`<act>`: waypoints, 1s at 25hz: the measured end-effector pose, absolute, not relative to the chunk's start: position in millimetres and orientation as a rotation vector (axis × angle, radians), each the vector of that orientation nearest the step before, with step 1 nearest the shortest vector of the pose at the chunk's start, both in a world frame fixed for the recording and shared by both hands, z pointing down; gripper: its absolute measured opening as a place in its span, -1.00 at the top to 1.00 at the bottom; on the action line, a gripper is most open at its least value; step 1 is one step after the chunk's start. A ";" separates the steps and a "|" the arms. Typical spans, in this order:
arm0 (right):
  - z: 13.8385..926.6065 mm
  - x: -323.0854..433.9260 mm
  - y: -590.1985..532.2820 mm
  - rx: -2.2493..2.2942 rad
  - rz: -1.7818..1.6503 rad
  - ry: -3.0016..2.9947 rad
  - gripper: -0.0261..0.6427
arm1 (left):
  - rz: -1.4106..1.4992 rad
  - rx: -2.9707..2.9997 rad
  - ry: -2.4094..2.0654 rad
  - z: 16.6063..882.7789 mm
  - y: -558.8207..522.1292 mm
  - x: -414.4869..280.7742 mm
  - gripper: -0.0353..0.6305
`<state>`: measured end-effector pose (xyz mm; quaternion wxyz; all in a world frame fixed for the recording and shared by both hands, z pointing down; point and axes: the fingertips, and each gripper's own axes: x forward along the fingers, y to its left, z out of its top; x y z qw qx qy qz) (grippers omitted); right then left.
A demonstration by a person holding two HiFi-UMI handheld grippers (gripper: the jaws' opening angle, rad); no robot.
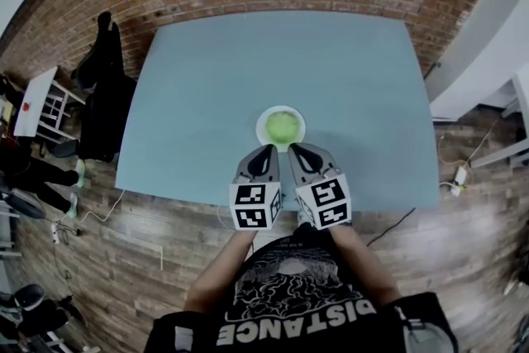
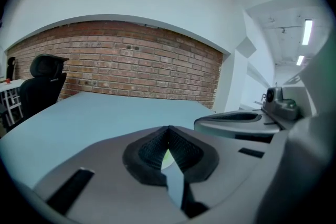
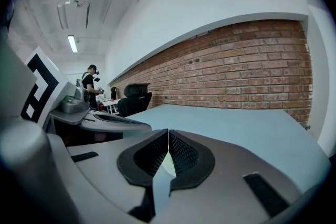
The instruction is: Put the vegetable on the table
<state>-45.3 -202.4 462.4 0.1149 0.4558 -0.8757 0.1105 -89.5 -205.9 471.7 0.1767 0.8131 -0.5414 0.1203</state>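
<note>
open table (image 1: 207, 95), plate (image 1: 259, 128) ahead (front centre)

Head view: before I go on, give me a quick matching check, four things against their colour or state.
Things:
1. vegetable
2. plate
3. table
4. left gripper

Colour or state:
a. white
b. jaws together, holding nothing
c. green
d. pale blue

Pairs: 1-c, 2-a, 3-d, 4-b
</note>
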 end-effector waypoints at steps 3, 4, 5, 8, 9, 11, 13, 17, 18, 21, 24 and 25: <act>460.1 -47.6 -195.3 1.342 0.327 -2.573 0.89 | 0.331 2.318 -1.528 467.4 -198.7 -89.2 0.89; 460.4 -47.8 -192.7 1.342 0.331 -2.574 0.89 | 0.327 2.323 -1.529 466.1 -196.3 -89.3 0.89; 460.5 -47.9 -190.2 1.343 0.335 -2.575 0.89 | 0.320 2.330 -1.530 464.5 -193.8 -89.2 0.89; 457.7 -48.6 -183.8 1.354 0.342 -2.583 0.89 | 0.309 2.346 -1.525 462.2 -186.5 -88.2 0.89; 457.8 -48.8 -181.3 1.356 0.341 -2.586 0.89 | 0.308 2.347 -1.522 462.9 -183.8 -88.2 0.89; 457.3 -50.3 -176.3 1.356 0.336 -2.594 0.89 | 0.305 2.347 -1.516 464.0 -179.1 -89.1 0.89; 455.2 -51.8 -172.6 1.362 0.333 -2.596 0.89 | 0.303 2.352 -1.513 463.2 -175.9 -90.5 0.89; 455.3 -50.3 -168.6 1.370 0.328 -2.591 0.89 | 0.308 2.362 -1.503 460.9 -172.7 -89.4 0.89; 455.0 -50.0 -168.2 1.371 0.326 -2.592 0.89 | 0.308 2.363 -1.501 460.8 -172.3 -89.1 0.89; 454.1 -49.8 -166.6 1.376 0.326 -2.592 0.89 | 0.305 2.365 -1.496 461.4 -170.9 -88.2 0.89; 455.5 -48.7 -164.1 1.378 0.323 -2.590 0.89 | 0.304 2.372 -1.491 462.0 -168.5 -86.2 0.89; 455.9 -48.2 -163.5 1.379 0.323 -2.590 0.89 | 0.305 2.373 -1.490 462.1 -167.8 -85.6 0.89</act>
